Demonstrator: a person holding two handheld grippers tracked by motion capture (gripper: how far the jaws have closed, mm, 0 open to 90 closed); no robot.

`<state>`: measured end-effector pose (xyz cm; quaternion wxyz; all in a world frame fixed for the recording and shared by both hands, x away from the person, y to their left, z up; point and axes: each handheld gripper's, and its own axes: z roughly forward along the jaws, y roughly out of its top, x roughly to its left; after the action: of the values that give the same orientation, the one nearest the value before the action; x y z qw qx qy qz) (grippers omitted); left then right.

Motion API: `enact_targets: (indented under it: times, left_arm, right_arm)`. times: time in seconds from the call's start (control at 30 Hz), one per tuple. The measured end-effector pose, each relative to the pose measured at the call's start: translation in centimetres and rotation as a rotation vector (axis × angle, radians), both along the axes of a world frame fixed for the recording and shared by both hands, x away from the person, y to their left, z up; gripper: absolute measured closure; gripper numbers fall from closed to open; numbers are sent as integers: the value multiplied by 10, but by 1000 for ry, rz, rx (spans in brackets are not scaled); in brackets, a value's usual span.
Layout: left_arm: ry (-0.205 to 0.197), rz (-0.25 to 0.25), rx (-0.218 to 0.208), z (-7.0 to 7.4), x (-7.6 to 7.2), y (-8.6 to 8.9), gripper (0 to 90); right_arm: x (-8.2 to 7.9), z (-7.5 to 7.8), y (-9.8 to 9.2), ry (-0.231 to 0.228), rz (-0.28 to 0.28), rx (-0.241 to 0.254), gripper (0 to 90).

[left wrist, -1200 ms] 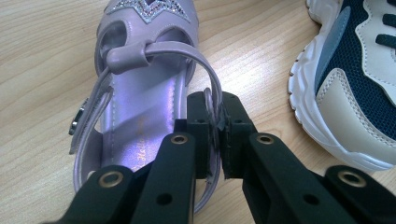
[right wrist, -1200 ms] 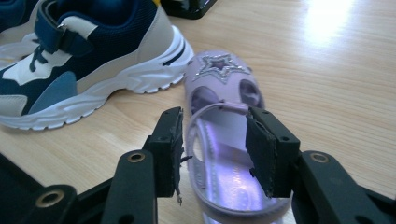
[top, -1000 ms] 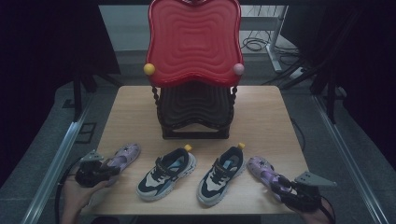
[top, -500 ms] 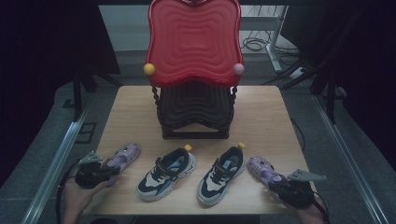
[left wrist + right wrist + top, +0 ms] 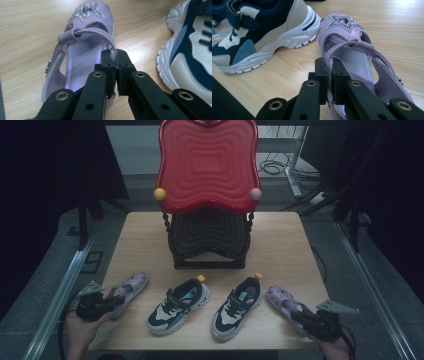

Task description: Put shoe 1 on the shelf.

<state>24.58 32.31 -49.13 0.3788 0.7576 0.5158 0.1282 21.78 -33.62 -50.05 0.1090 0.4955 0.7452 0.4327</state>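
Lilac strap sandal [image 5: 127, 287] with a glittery star on the toe, at the front left corner of the pale wooden table [image 5: 285, 240], toe angled toward the table's middle. Pinched at its heel strap by the left gripper [image 5: 107, 297], jaws closed tight on the thin strap, as seen in the left gripper view [image 5: 115, 56]; sandal [image 5: 82, 50] flat on the wood there. Held from below by a hand [image 5: 80, 330] at the table's near edge.

Just right of it, a navy, white and grey sneaker [image 5: 178, 305] with a yellow heel tab, and beside that its twin [image 5: 236, 307], both flat on their soles, apart from each other and from the sandals.

Behind them, at the table's middle, a black ribbed stand [image 5: 209, 240] under a red wavy-edged plastic tray [image 5: 207, 165] tilted up, with a yellow ball [image 5: 159, 194] at the left corner and a pink ball [image 5: 255, 194] at the right.

Far right, a second lilac star sandal [image 5: 285, 302], near the front right corner. Clamped at its heel strap by the right gripper [image 5: 305, 317], jaws just closed onto the strap, seen close in the right gripper view [image 5: 329, 66], with the sandal [image 5: 352, 37] resting on the table just beside a sneaker [image 5: 262, 32].
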Motion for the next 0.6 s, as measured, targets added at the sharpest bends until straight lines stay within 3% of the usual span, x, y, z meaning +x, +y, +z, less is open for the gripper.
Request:
enact_targets:
  times: [0.13,0.4,0.6]
  left_arm:
    - [-41,-1,-2,10,-5,-3,868]
    - [-97,-9,-100,24,-12,-6,868]
    - [-142,-11,-100,35,-18,-11,868]
  right_arm:
    - [0,1,-4,-8,-24,27,853]
    - [-2,13,-8,-51,-43,87,853]
    - [1,19,-5,-82,-74,95,853]
